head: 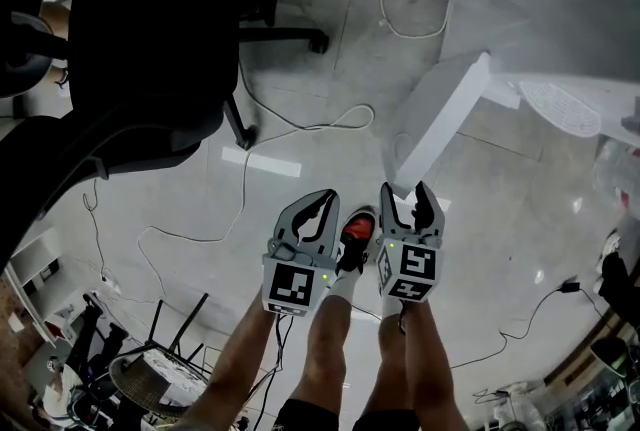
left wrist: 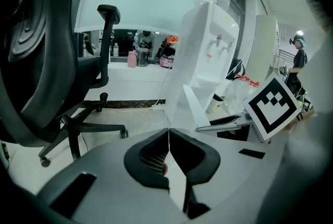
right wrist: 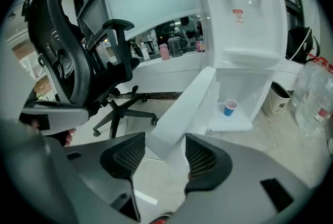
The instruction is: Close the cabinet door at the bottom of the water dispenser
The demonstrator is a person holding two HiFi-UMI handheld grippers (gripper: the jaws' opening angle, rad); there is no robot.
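From the head we look steeply down. Both gripper views face the water dispenser [right wrist: 239,20]; all three share its door [head: 440,124]

Both grippers point forward and down, side by side, fingertips roughly level.

The left gripper [head: 322,199] has its jaws closed on themselves, tips meeting along a thin seam. The right gripper [head: 404,191], just beside the left fingers, has its jaws spread wide, with the meshed pads [right wrist: 200,158] facing each other across the gap.

A marker cube [head: 295,287] sits behind each set of fingers. The left forearm [head: 240,359] and right forearm [head: 432,369] are bare and run back from the cubes. A foot [head: 357,227] shows between the two grippers.
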